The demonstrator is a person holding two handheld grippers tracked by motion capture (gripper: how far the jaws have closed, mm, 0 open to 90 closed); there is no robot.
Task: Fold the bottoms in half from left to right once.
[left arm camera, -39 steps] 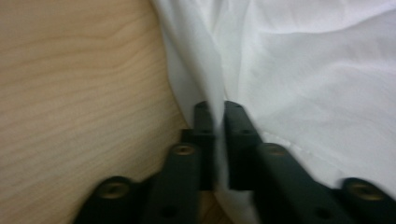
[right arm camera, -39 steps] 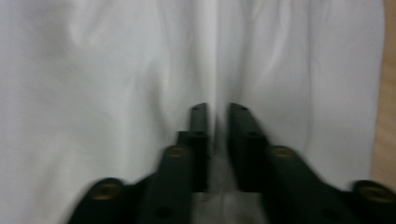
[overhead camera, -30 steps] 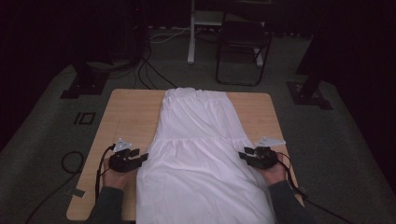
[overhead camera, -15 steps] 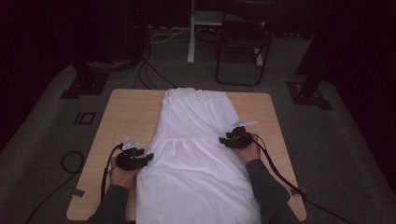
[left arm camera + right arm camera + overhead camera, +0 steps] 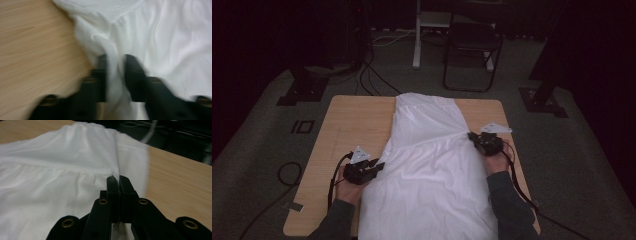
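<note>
Now the white dress (image 5: 427, 160) lies flat along the table (image 5: 347, 125), stretched between both tongs. Left gripper (image 5: 371, 167) has just been closing, a bunched fold of the dress's left edge between its jaws, pinched. Right gripper (image 5: 473, 137) has just clamped tight on the right edge by the waist seam, cloth pulled taut from its tips.

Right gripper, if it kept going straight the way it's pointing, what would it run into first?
The right gripper, jaws pinched on a fold of the white dress, points along its seam; it would likely plough through more of that cloth first, then the table.
</note>
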